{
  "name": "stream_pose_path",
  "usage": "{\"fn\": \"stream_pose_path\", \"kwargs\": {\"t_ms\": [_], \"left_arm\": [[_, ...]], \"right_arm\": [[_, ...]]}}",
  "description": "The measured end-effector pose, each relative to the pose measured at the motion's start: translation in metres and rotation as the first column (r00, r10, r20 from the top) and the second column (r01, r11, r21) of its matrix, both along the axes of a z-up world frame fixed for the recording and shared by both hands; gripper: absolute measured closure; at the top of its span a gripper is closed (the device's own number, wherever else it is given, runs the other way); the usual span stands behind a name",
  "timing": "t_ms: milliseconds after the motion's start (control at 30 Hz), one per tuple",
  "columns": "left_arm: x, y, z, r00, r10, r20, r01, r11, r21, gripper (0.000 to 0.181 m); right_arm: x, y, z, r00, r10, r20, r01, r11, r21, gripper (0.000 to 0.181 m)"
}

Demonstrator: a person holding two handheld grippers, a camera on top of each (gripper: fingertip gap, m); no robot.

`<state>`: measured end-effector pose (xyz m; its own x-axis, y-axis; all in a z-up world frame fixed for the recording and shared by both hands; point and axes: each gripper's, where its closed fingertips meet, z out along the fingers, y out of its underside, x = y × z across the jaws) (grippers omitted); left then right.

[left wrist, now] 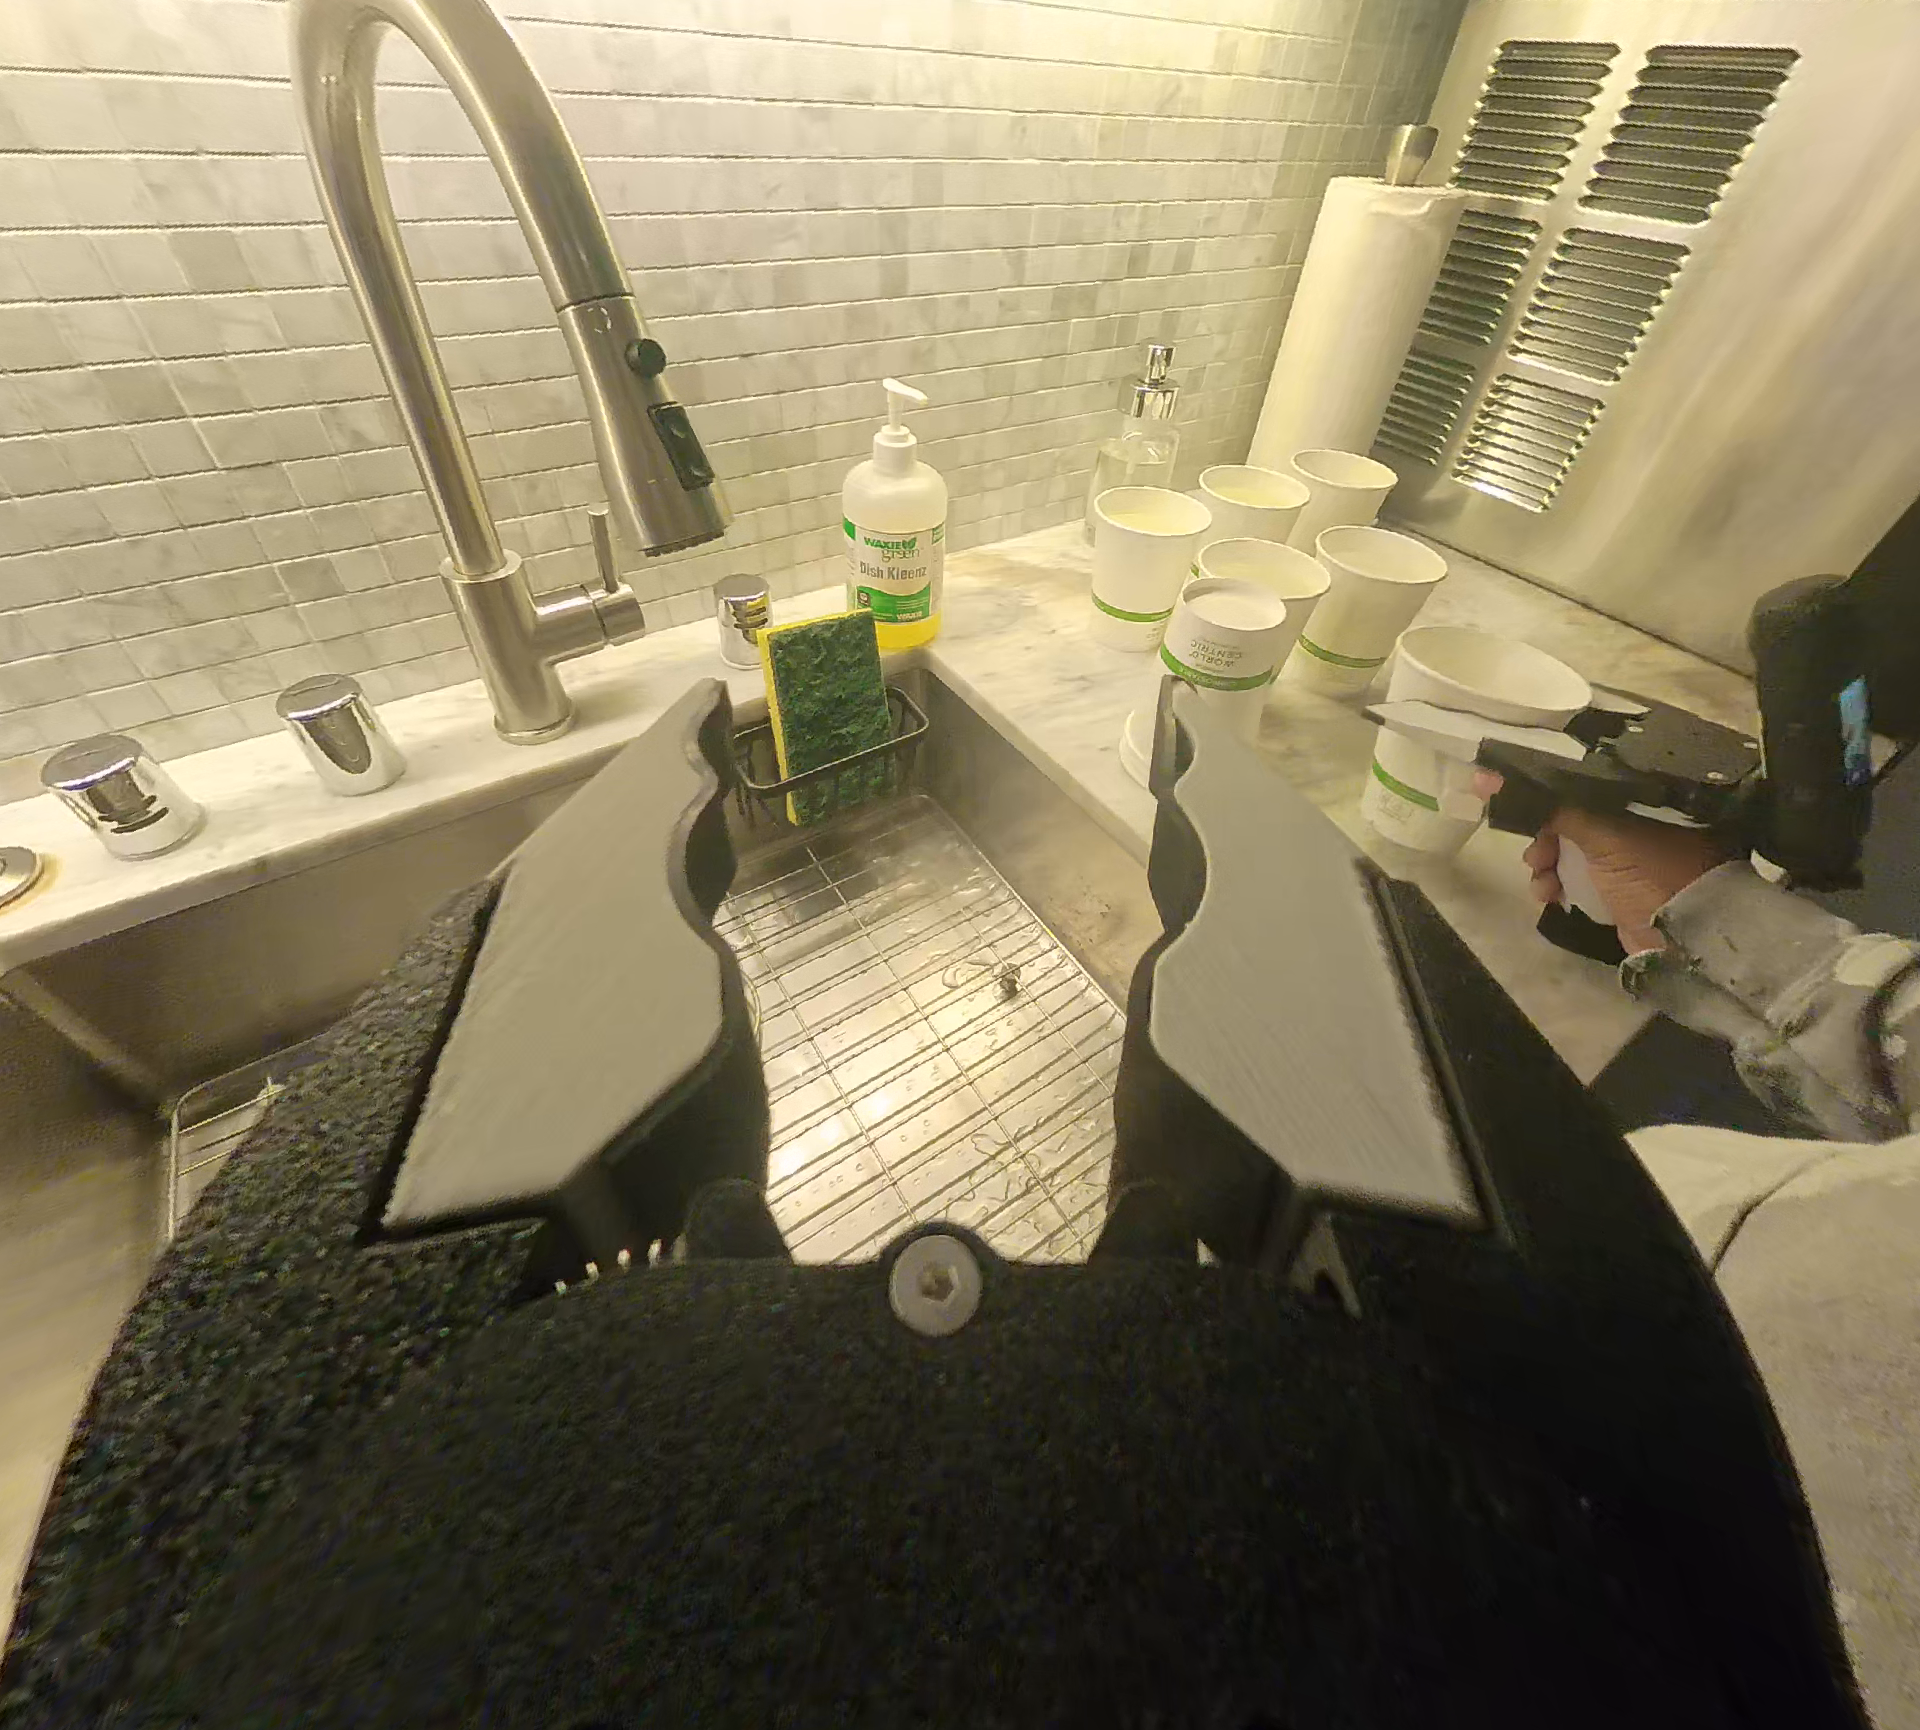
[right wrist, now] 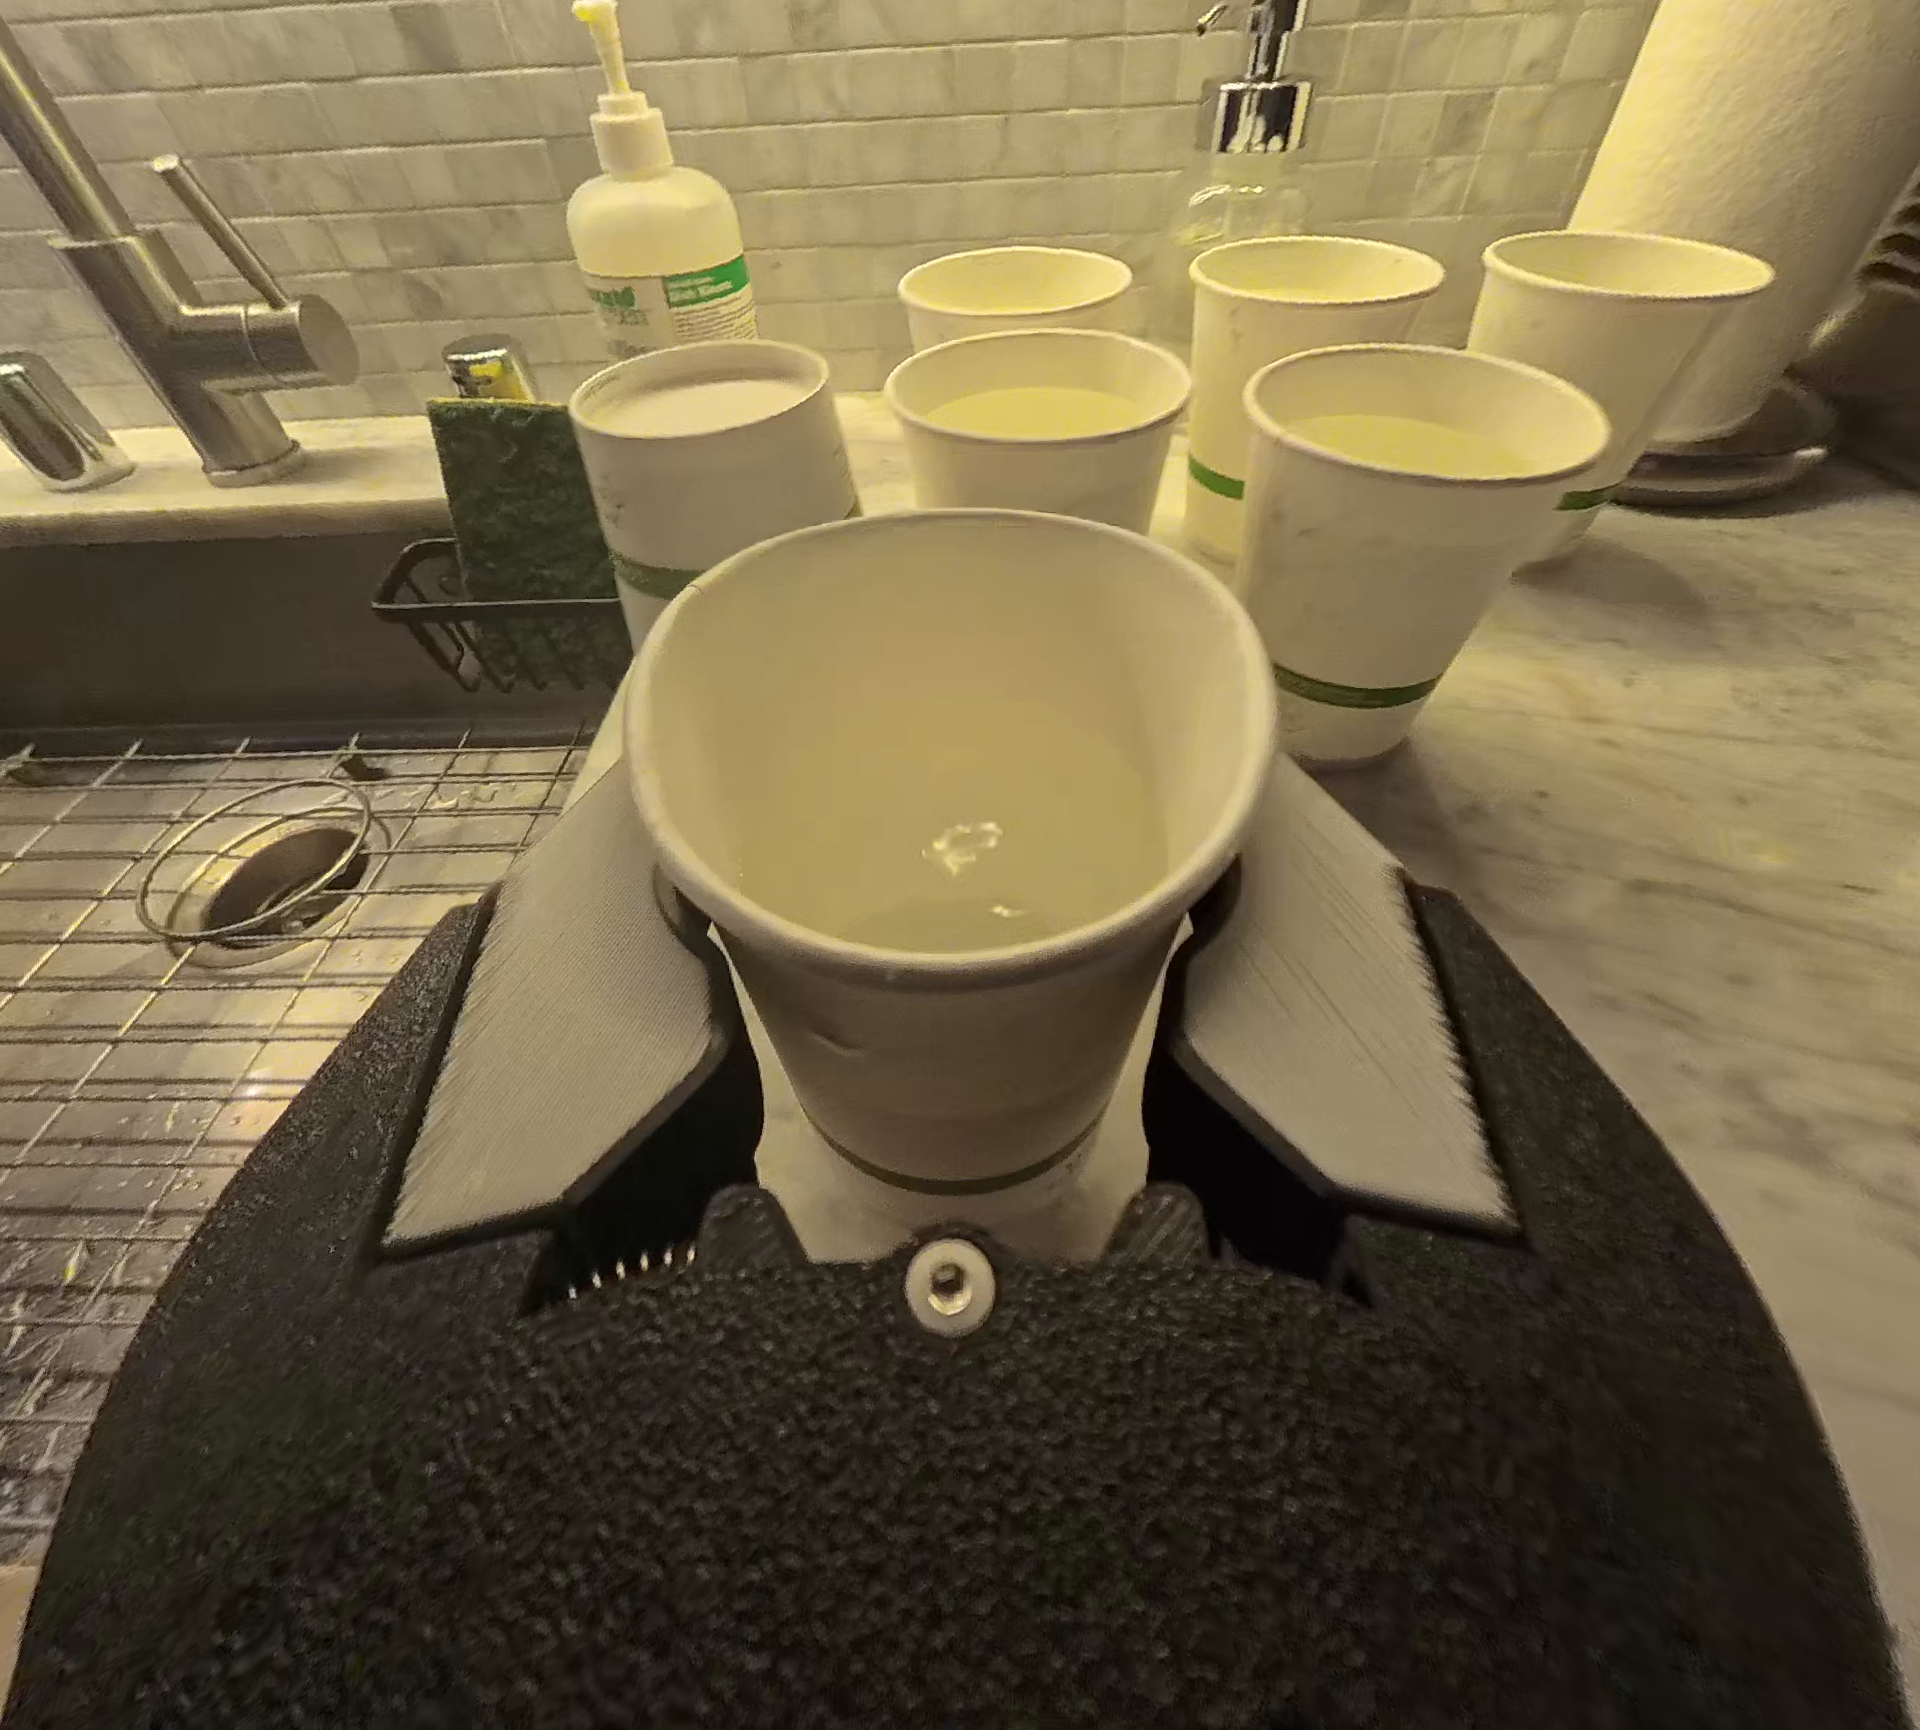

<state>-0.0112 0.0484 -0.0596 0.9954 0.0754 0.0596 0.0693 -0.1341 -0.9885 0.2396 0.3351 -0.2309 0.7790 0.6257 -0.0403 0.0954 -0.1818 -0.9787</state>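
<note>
My right gripper [right wrist: 951, 859] is shut on a white paper cup [right wrist: 945, 745] with a green band. The cup is upright and holds pale liquid. In the left wrist view this gripper [left wrist: 1455, 735] and its cup [left wrist: 1486, 688] are at the counter's front right, beside the sink, with a hand [left wrist: 1600, 870] on the grip. I cannot tell whether the cup rests on the counter. My left gripper [left wrist: 940, 745] is open and empty above the steel sink [left wrist: 1029, 807], pointing at the sponge [left wrist: 826, 709] in its black wire caddy.
Several more white paper cups [right wrist: 1418, 475] stand on the marble counter [right wrist: 1621, 797]; one cup [right wrist: 717, 454] is upside down by the sink corner. A soap bottle [left wrist: 894, 527], a glass pump dispenser [left wrist: 1143, 423] and a paper towel roll [left wrist: 1351, 309] stand behind them. A tall faucet [left wrist: 416, 226] arches over the sink grid [left wrist: 914, 1005]. To reach the tall faucet [left wrist: 416, 226] in a straight line is about 40 centimeters for my left fingers, about 55 centimeters for my right.
</note>
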Motion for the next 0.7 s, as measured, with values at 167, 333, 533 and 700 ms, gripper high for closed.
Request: {"fn": "stream_pose_path", "kwargs": {"t_ms": [167,333,533,700], "left_arm": [[0.006,0.006,-0.001,1.000,0.000,0.001,0.000,1.000,-0.005,0.101],[0.013,0.013,-0.003,1.000,0.012,0.000,-0.012,1.000,-0.015,0.101],[0.029,0.028,-0.008,1.000,0.022,-0.014,-0.023,0.999,-0.044,0.101],[0.045,0.048,-0.009,0.999,0.015,-0.038,-0.018,0.998,-0.068,0.101]], "right_arm": [[0.023,0.023,0.014,1.000,-0.014,-0.016,0.014,0.999,0.030,0.093],[0.048,0.055,0.025,0.999,-0.007,-0.031,0.009,0.997,0.070,0.092],[0.083,0.102,0.038,0.998,0.014,-0.057,-0.008,0.995,0.104,0.090],[0.107,0.144,0.035,0.997,0.060,-0.046,-0.055,0.993,0.105,0.090]]}}
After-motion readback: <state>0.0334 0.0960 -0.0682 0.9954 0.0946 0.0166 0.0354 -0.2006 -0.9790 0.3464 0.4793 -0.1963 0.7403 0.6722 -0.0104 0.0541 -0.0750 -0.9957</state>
